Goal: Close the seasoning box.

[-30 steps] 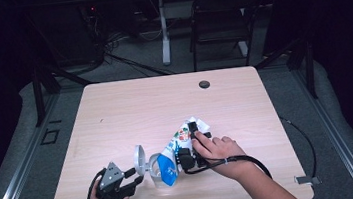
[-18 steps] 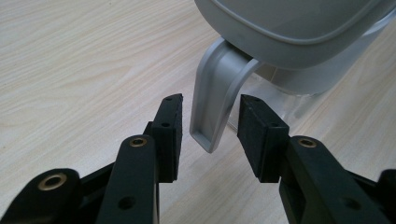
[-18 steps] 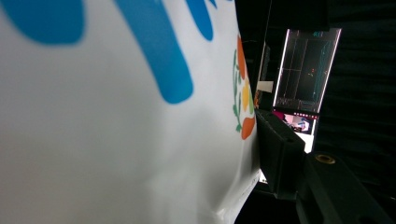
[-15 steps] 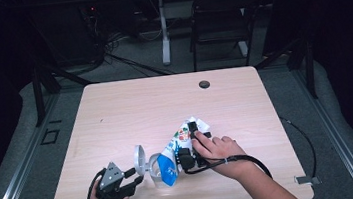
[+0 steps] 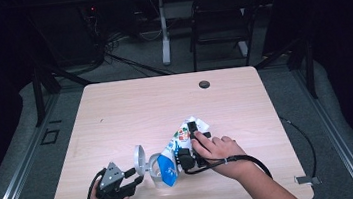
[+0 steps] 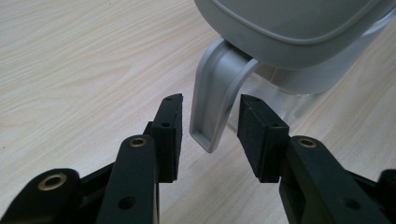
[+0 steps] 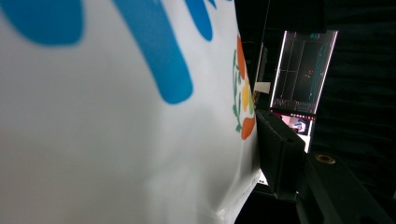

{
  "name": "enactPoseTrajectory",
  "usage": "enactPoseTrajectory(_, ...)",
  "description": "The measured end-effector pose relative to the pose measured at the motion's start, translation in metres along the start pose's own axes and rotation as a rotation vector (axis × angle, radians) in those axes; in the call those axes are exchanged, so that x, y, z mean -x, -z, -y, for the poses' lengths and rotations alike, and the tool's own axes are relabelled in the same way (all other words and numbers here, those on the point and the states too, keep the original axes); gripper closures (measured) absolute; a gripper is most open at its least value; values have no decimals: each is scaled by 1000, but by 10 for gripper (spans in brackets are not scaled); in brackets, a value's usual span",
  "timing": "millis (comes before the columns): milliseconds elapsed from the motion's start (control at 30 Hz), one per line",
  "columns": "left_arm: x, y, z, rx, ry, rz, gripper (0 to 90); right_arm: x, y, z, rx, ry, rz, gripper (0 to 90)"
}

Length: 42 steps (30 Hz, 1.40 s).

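Pouring step: I judge that I am tipping a bag's contents into a clear jar while bracing the jar by its lid tab.
Bag: the white bag (image 5: 177,147) with blue and orange print sits near the front middle of the table (image 5: 115,111), slanted down so its lower blue end meets the jar's mouth.
Jar: the clear jar (image 5: 156,166) stands just left of the bag's low end, with its grey lid (image 5: 139,160) swung open and upright on its left side.
Right gripper: my right gripper (image 5: 194,145) is clamped on the bag; in the right gripper view the printed film (image 7: 116,116) presses flat against one black jaw, so I read it as grasping the bag.
Left gripper: my left gripper (image 5: 134,176) lies just left of the jar near the table's front edge; in the left gripper view its jaws stand apart, one on each side of the lid's grey tab (image 6: 217,100), with a gap on both sides, so nothing is gripped.
Contents: I cannot tell from these views whether anything is running out of the bag.
Next move, as I judge it: close the left jaws onto the tab to steady the jar, then raise the bag's upper end further with the right.
Care needed: the jar looks light and could slide or tip if the bag pushes on its rim before the tab is held.
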<state>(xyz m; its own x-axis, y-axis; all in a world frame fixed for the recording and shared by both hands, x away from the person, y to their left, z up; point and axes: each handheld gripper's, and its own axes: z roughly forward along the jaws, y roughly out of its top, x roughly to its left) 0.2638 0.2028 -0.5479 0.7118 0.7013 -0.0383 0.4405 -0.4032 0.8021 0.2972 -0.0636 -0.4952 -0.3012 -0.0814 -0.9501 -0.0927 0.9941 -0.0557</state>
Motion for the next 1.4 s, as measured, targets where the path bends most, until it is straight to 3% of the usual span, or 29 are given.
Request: enactPoseTrajectory(1400,0,0,0,0,-2,-1,609,1,1,-1,-1,15,3,532)
